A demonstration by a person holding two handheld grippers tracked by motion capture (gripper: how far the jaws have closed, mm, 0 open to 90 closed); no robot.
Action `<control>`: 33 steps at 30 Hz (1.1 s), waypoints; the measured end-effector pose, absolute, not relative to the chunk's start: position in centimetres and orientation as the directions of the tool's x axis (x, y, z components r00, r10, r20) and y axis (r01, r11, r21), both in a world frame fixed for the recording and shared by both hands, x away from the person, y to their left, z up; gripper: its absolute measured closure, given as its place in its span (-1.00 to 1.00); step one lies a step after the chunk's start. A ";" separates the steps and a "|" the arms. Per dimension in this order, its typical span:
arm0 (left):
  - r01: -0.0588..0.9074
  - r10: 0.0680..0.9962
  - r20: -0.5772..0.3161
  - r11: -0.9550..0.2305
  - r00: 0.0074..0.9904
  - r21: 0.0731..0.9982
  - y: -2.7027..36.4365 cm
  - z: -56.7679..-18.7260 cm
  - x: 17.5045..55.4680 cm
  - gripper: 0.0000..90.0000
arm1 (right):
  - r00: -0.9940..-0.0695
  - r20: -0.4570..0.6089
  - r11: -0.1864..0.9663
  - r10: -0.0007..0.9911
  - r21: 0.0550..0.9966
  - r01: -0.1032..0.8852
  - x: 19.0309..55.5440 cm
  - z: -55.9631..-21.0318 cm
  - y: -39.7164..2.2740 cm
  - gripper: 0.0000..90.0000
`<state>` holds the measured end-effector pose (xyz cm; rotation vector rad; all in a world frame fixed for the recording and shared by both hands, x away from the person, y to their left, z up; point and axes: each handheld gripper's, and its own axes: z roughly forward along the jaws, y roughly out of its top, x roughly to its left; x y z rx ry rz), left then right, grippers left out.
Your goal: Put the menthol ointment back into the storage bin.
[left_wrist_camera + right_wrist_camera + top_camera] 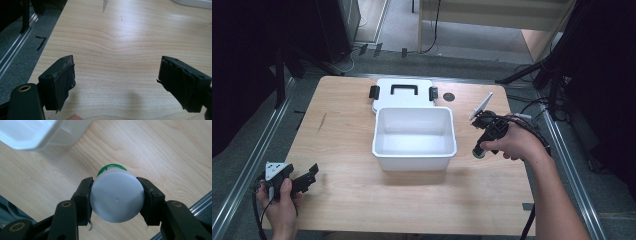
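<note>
**A:** Above the counter (362,190), high view: what is logged?

**B:** Item one, white bin (414,137), open and empty, at mid-counter. Item two, its lid (404,92) with black handle and clips, flat just behind it. Right tool (480,150) beside the bin's right wall, pointing down with a bottle. Left tool (307,177) idle at the near left corner. Pale wood surface; grey floor, metal rails and dark stands around.

**A:** Left gripper view?

**B:** Left tool (116,82) spread wide, nothing between; bare woodgrain below.

**A:** Right gripper view?

**B:** Right tool (116,197) pinching the bottle (117,200) by its white cap, green body beneath. Judgement: pickup done; placing in the bin and lidding remain.
</note>
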<state>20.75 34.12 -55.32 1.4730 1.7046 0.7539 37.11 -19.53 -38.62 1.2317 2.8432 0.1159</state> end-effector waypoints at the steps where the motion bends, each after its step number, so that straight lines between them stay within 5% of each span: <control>1: 0.546 0.985 -0.159 0.166 -0.059 0.822 34.1 -55.3 20.8 -0.68 | -0.690 -0.005 0.687 0.724 0.093 0.721 37.3 -37.9 -19.3 0.13; 17: 0.543 0.985 -0.164 0.170 -0.059 0.823 34.2 -55.3 20.7 -0.68 | -0.721 -0.027 0.720 0.693 0.091 0.688 38.5 -33.3 -16.3 0.13; 33: 0.540 0.983 -0.174 0.180 -0.063 0.822 34.4 -55.3 20.8 -0.68 | -0.779 -0.005 0.774 0.627 0.123 0.621 39.1 -32.3 -12.9 0.13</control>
